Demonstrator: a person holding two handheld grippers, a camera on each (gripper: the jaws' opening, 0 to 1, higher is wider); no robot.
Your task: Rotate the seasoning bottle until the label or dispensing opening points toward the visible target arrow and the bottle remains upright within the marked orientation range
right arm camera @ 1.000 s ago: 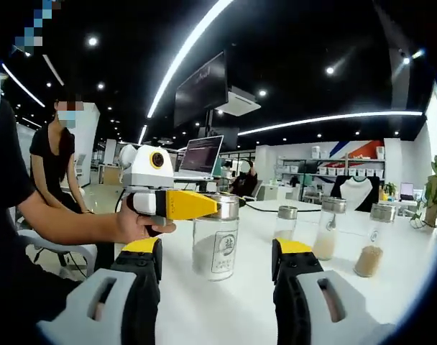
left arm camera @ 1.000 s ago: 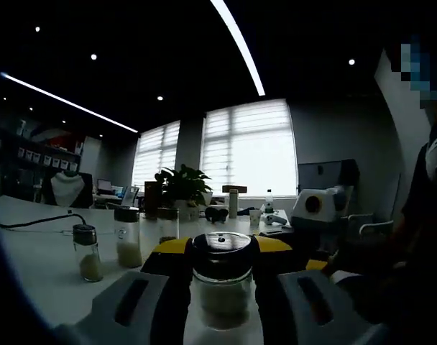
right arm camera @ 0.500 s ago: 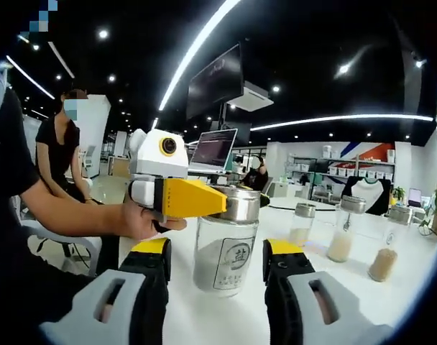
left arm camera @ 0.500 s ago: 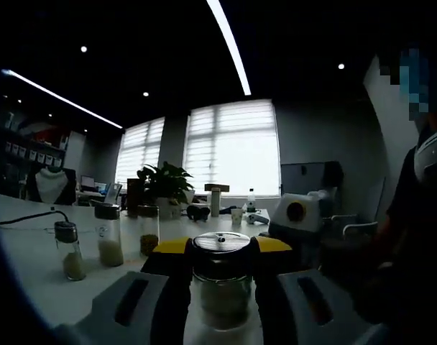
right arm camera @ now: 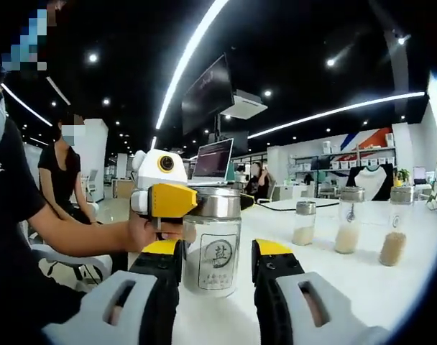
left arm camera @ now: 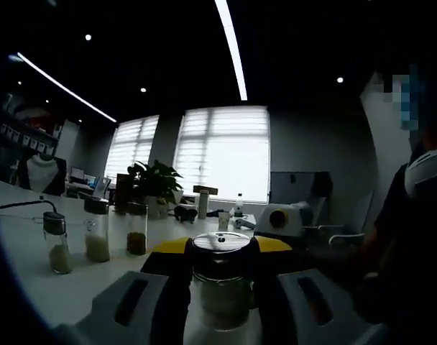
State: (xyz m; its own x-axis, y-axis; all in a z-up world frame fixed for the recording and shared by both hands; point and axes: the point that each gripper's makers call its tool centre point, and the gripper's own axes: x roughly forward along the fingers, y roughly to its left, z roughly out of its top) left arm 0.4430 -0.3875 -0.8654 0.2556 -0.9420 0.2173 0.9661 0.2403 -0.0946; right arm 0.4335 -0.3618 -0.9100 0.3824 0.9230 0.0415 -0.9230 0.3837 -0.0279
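The seasoning bottle (right arm camera: 220, 253) is clear glass with a metal lid and white grains inside. It stands upright on the white table (right arm camera: 362, 287), and its round label faces the right gripper view. My left gripper (right arm camera: 168, 200) comes in from the left, its yellow jaws shut on the lid. In the left gripper view the bottle (left arm camera: 220, 295) sits between the jaws of my left gripper (left arm camera: 222, 248), dark lid on top. My right gripper (right arm camera: 215, 251) is open, its jaws flanking the glass body with narrow gaps.
Three more seasoning bottles stand in a row on the table (right arm camera: 302, 223) (right arm camera: 347, 219) (right arm camera: 395, 226), seen again at the left (left arm camera: 54, 243) (left arm camera: 96, 228) (left arm camera: 136, 228). A potted plant (left arm camera: 152, 183) is behind them. A person (right arm camera: 64, 180) sits at the left, near a laptop (right arm camera: 213, 158).
My right gripper has come closer to the bottle and its jaws have narrowed around the body. My left gripper has swung with the bottle; the label now faces the right gripper view more squarely.
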